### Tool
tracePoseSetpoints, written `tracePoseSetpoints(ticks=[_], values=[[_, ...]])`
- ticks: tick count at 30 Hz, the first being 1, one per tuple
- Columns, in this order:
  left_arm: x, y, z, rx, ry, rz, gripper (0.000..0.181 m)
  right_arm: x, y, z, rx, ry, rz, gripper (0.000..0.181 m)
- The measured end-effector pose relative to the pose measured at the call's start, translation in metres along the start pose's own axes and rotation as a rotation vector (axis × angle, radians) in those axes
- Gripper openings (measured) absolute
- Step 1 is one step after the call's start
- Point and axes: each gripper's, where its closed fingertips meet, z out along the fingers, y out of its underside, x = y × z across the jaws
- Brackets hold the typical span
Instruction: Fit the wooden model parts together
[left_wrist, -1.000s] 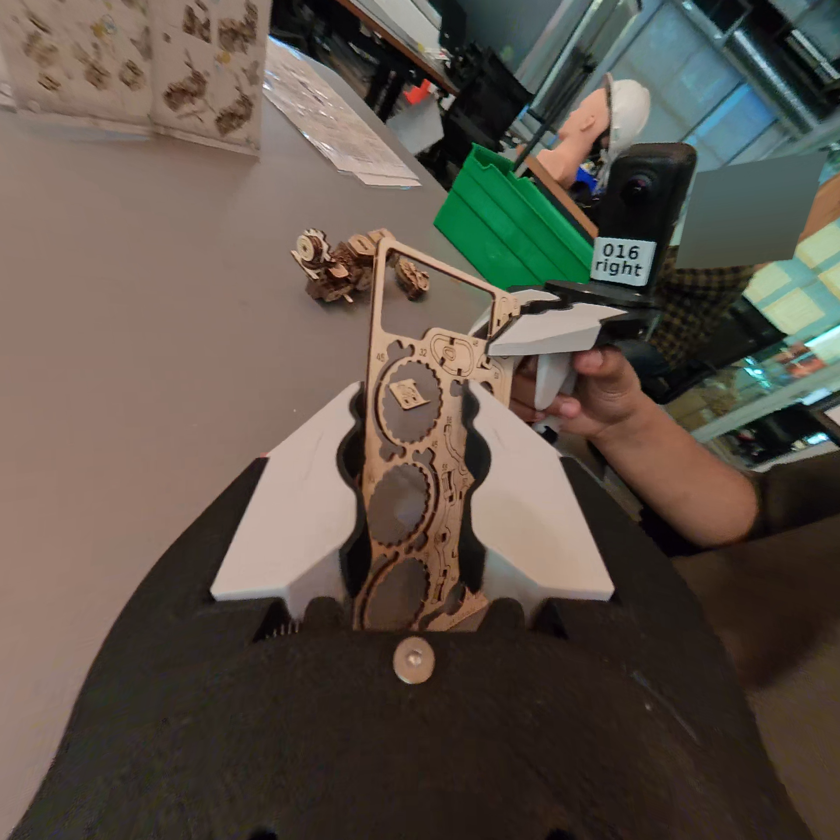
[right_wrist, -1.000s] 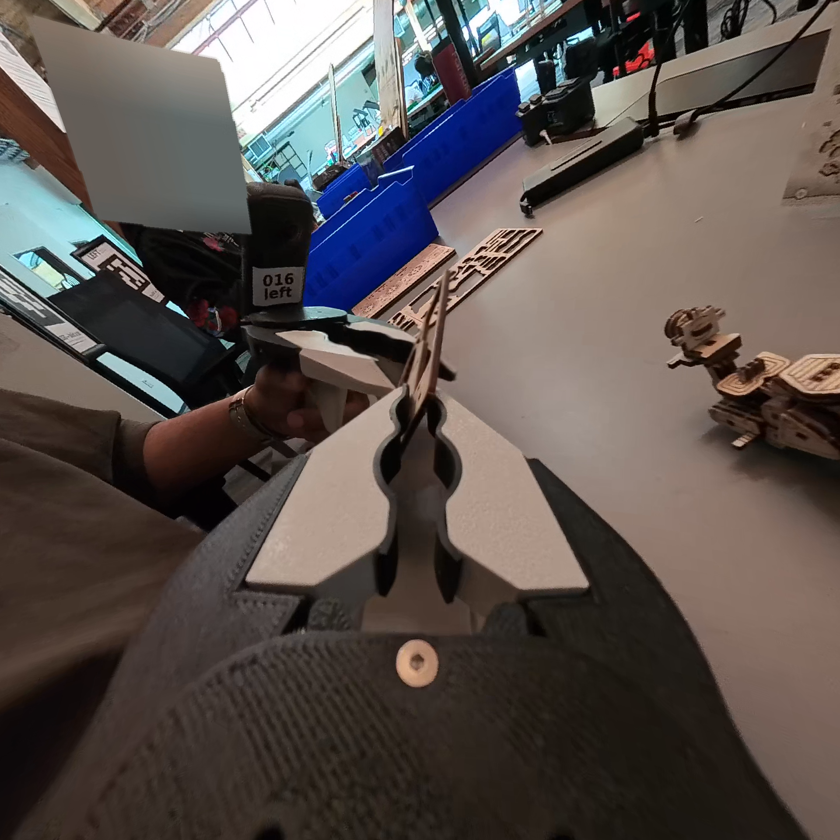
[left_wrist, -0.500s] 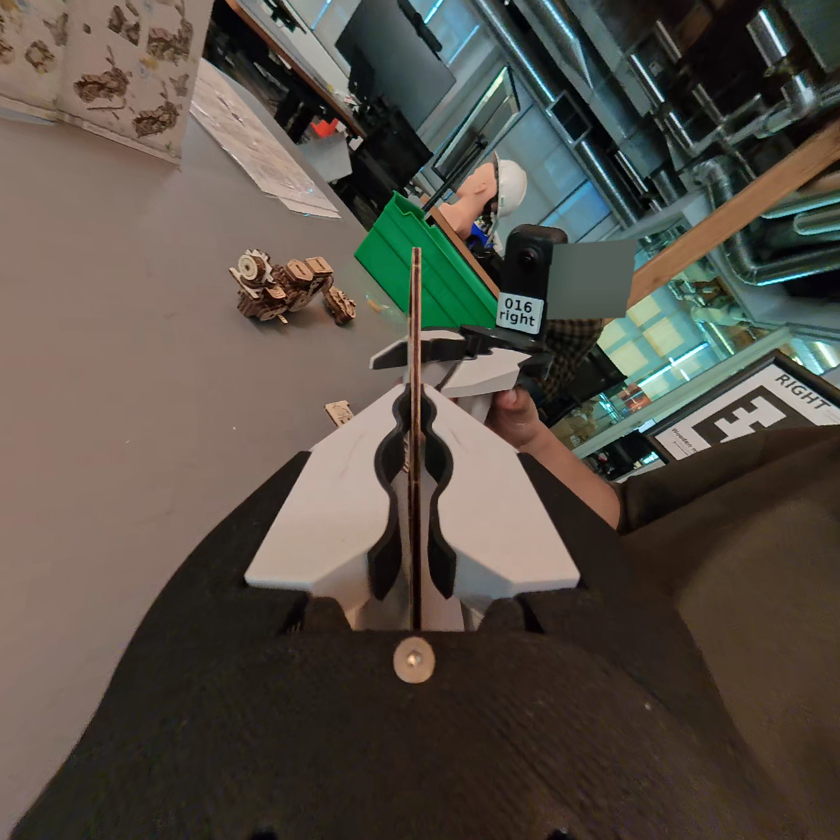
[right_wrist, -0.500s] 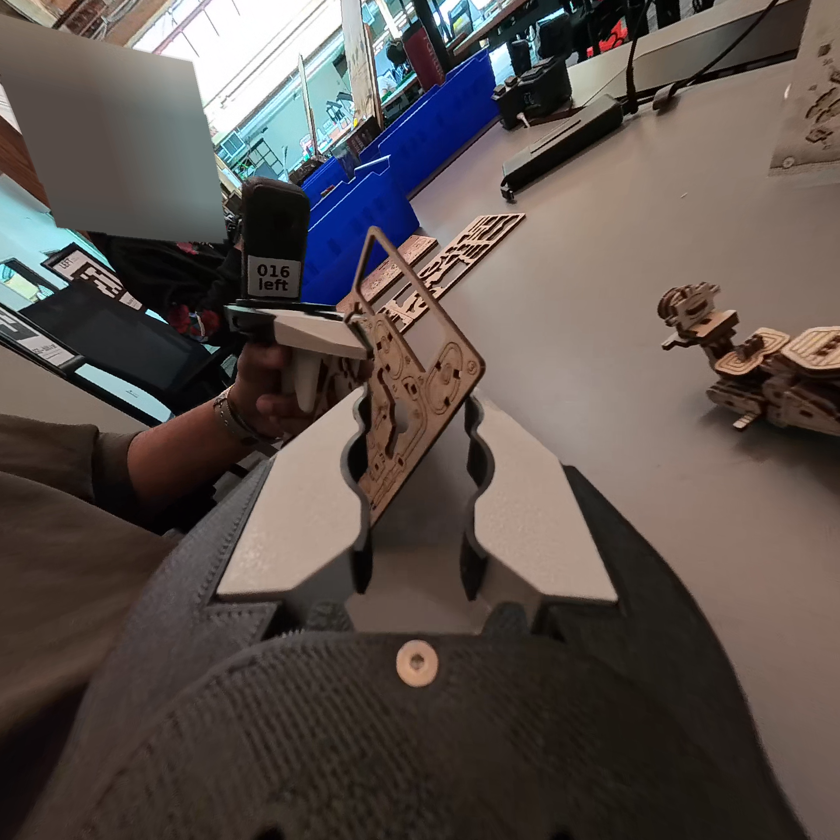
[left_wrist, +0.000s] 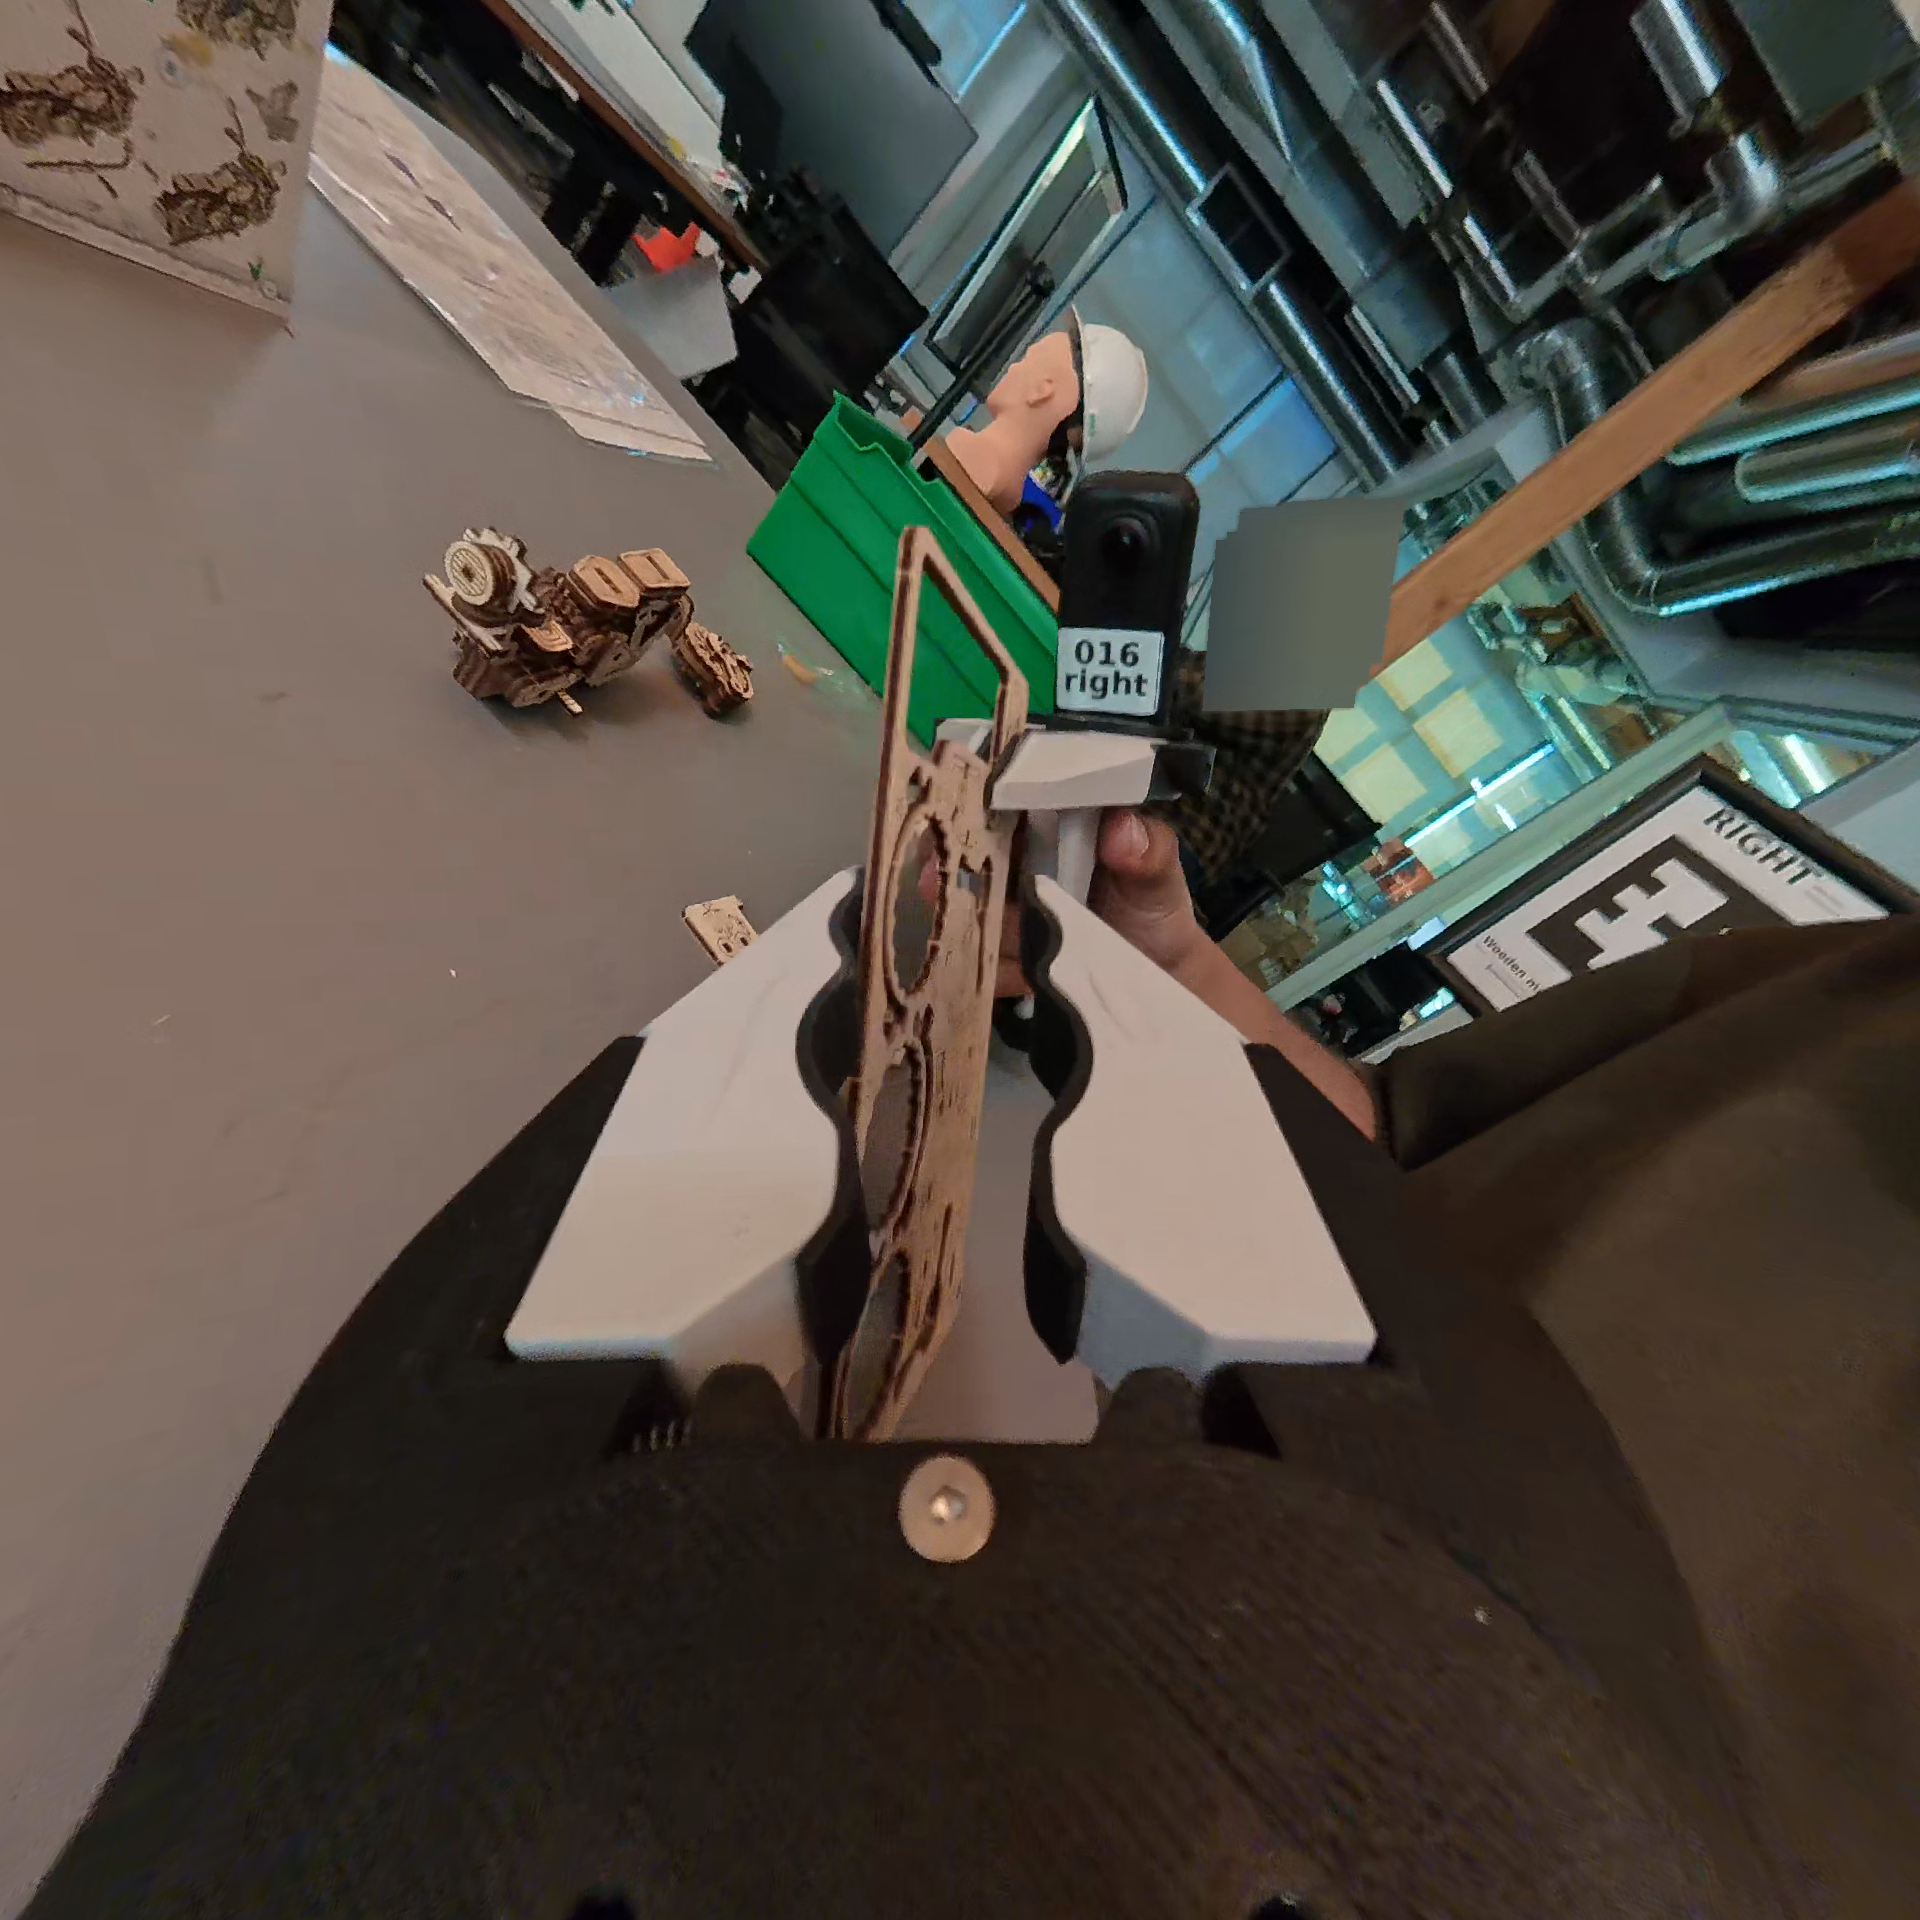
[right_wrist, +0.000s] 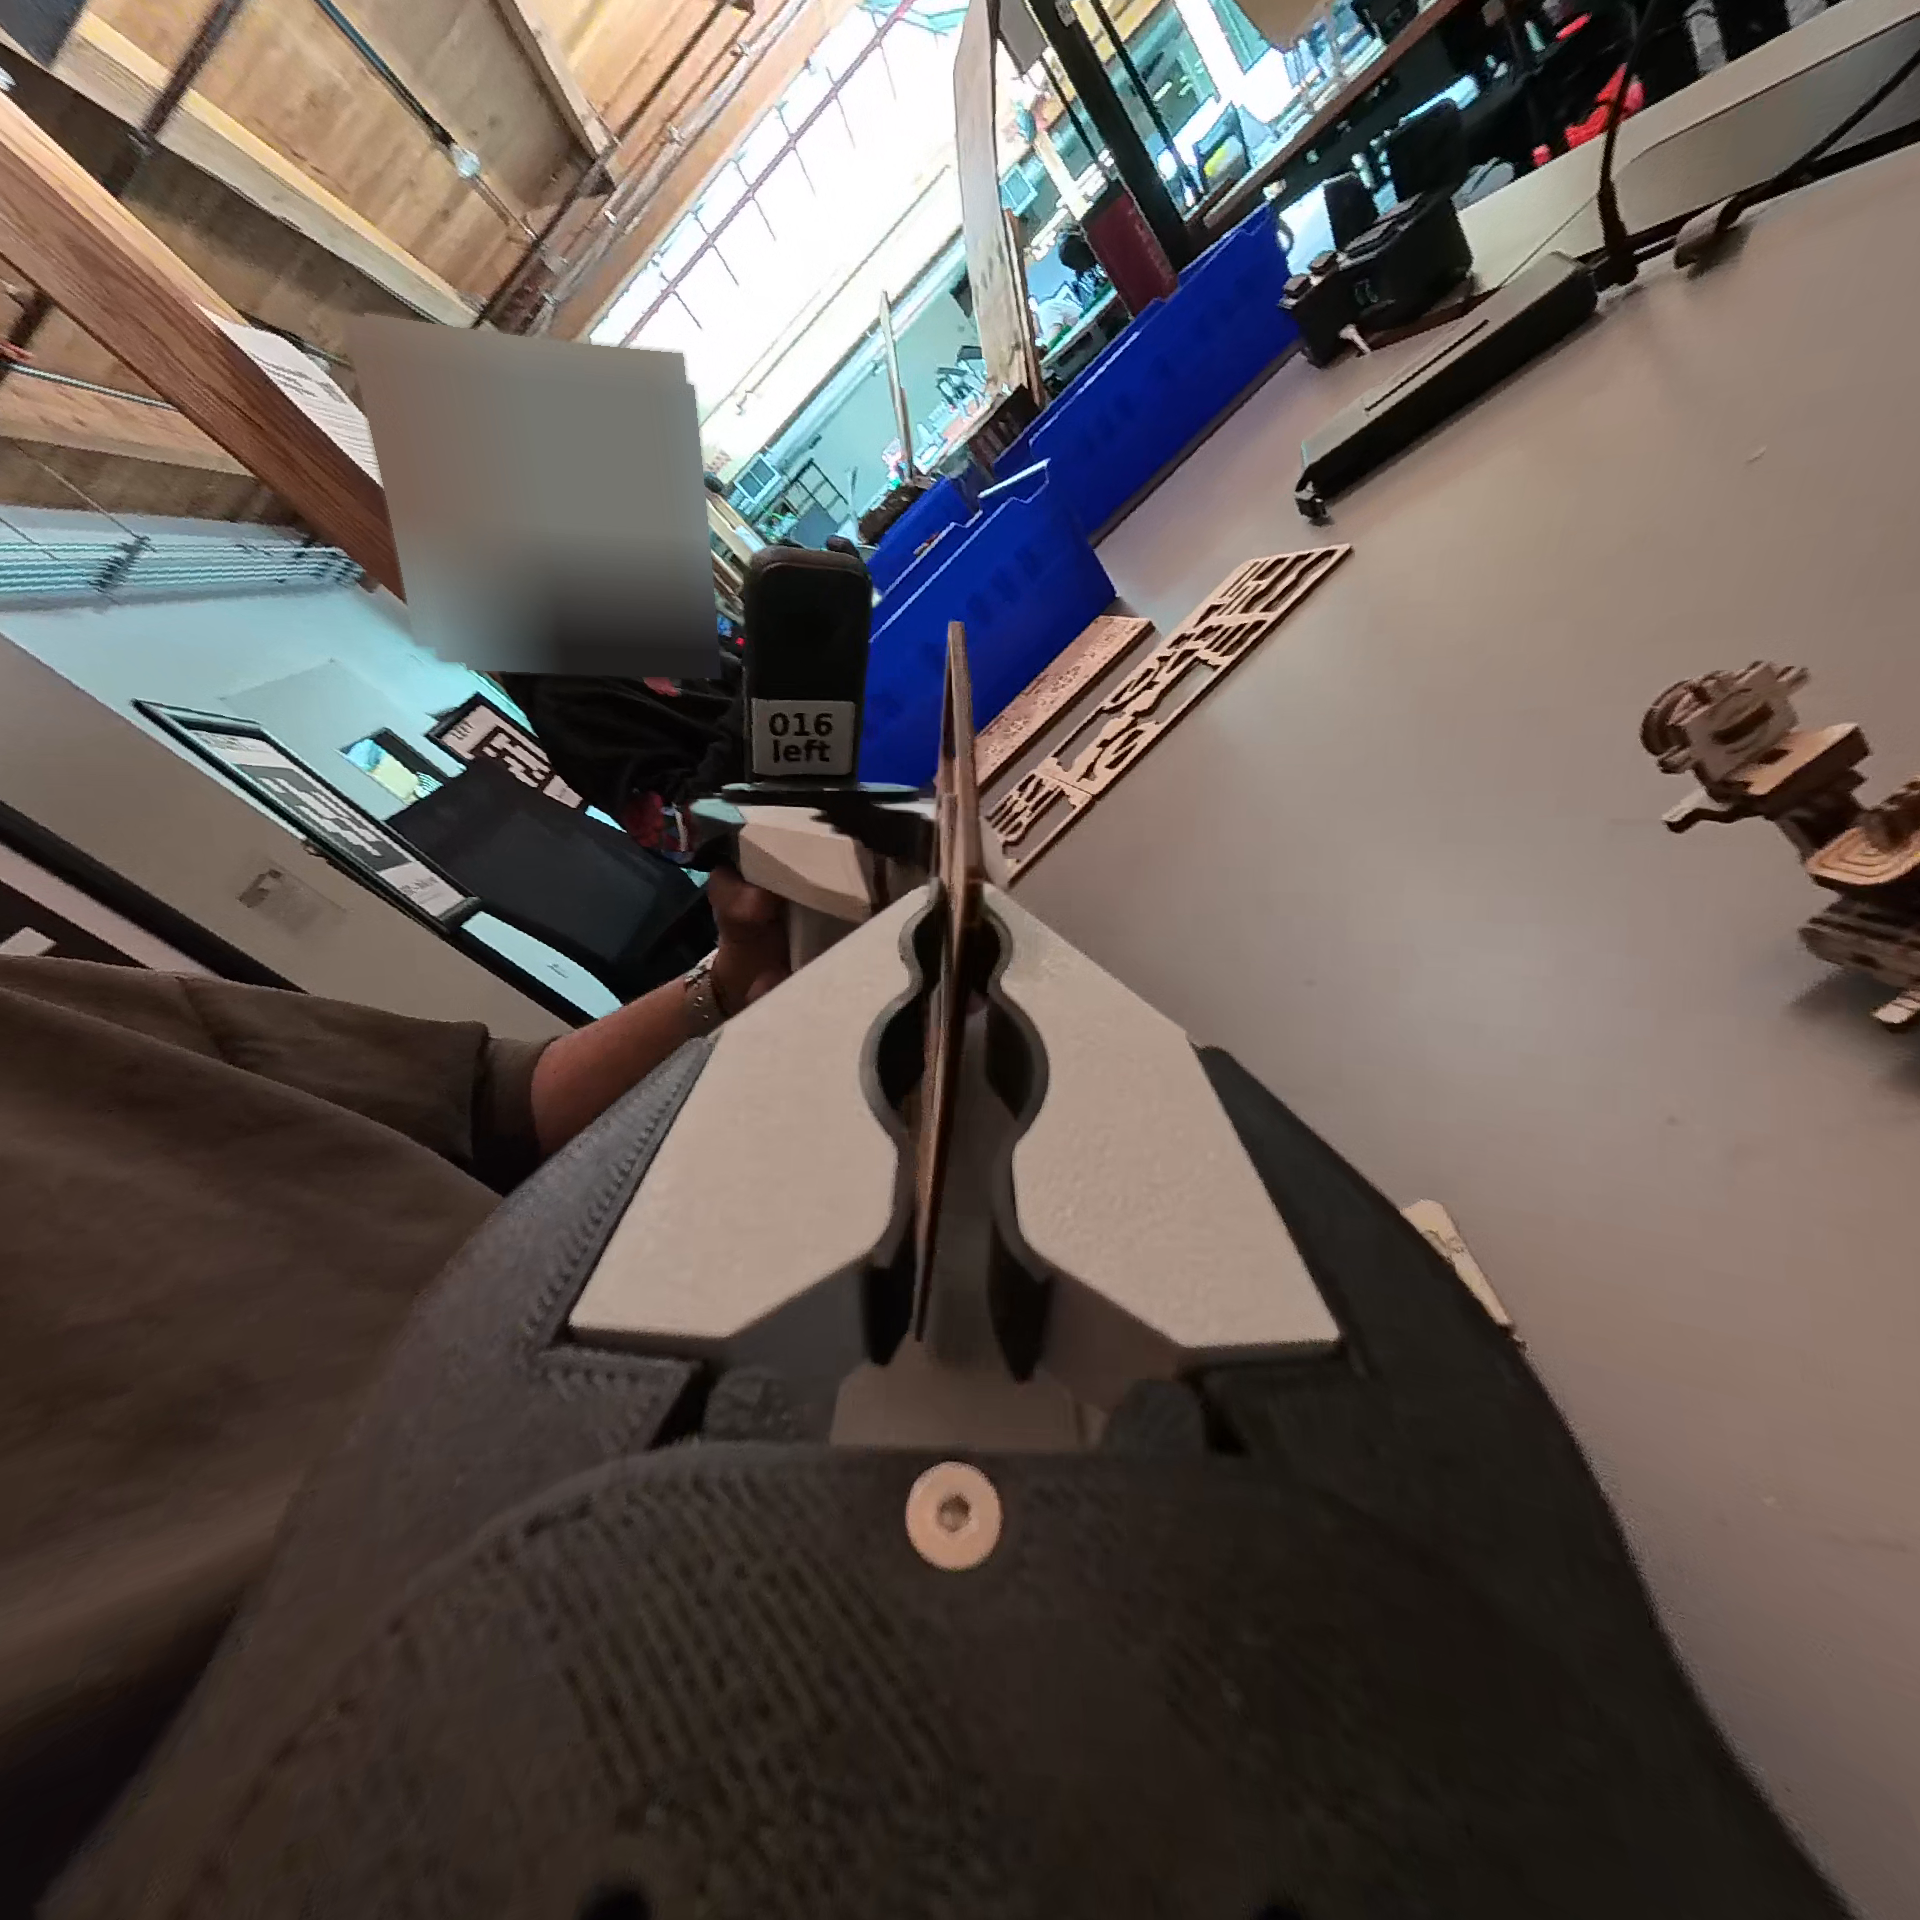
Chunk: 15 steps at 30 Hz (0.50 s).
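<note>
Sheet (left_wrist: 928, 1018) of parts held in air above table (left_wrist: 260, 883): right tool (right_wrist: 954, 914) clamps it edge-on; left tool (left_wrist: 940, 914) open around it. Model (left_wrist: 582, 629) partly built, well apart. One loose part (left_wrist: 719, 928) lies on table; fitting not begun.

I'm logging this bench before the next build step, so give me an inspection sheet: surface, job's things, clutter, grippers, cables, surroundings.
Surface: grey table, bare across the middle.
Job's things: wooden parts sheet held upright in the air; part-built wooden model and one small loose wooden piece lying on the table; two more flat wooden sheets near the far edge.
Clutter: printed instruction pages, black flat device.
Grippers: left gripper open around the sheet; right gripper shut on its edge.
Cables: black cable at the far end.
Surroundings: green bin, blue bins, workshop shelving.
</note>
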Motion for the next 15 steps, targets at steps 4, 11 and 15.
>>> tracePoseSetpoints(ticks=[4, 11, 15], values=[[0.0, 0.01, 0.004, -0.055, -0.025, 0.079, 0.028, -0.003, -0.001, -0.001, 0.01, -0.031, 0.029, 0.0], [0.001, 0.016, 0.007, -0.089, -0.039, 0.137, 0.021, -0.01, 0.012, 0.006, -0.062, -0.078, 0.044, 0.0], [0.008, 0.016, 0.005, -0.094, 0.007, 0.132, 0.003, -0.007, 0.01, 0.006, -0.051, -0.049, 0.025, 0.008]])
